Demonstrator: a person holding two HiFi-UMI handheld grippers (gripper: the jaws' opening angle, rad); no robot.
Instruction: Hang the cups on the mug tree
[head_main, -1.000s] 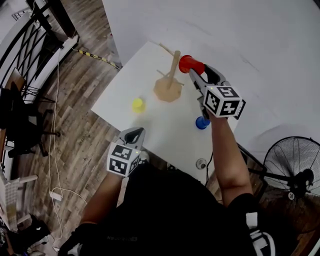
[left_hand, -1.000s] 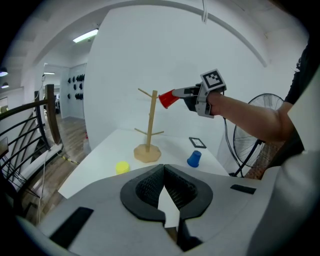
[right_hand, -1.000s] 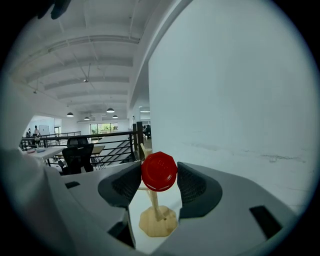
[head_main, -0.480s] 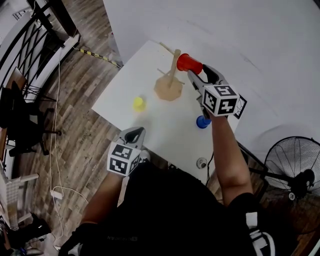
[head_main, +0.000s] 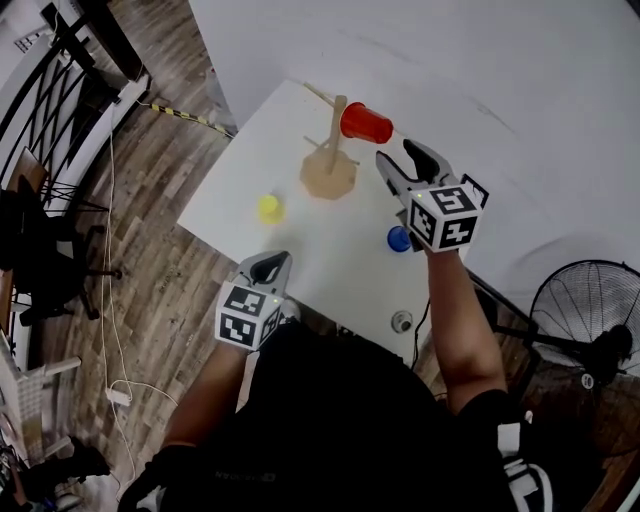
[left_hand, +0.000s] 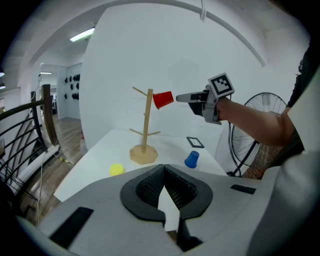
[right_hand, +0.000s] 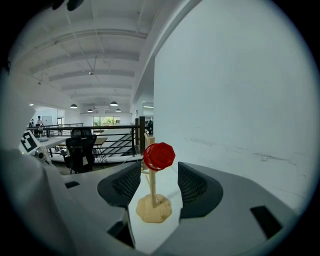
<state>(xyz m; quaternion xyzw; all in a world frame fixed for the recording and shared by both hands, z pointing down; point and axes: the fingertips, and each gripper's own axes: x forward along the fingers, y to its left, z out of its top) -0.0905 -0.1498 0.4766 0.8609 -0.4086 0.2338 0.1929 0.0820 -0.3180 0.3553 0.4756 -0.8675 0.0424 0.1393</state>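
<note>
While the red cup (head_main: 366, 122) hangs on a top peg of the tree (head_main: 330, 160), the right gripper (head_main: 398, 155) is near it, jaws wide apart and empty. The left gripper (head_main: 268, 268), jaws closed on nothing, is at the near edge of the table (head_main: 330, 250). The yellow cup (head_main: 268, 208) and blue cup (head_main: 399, 238) stand on it.

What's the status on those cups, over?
Left gripper shut, empty; right gripper open, empty, clear of the red cup. Red cup hangs on the mug tree. Yellow cup and blue cup sit on the table, nothing in the way.
</note>
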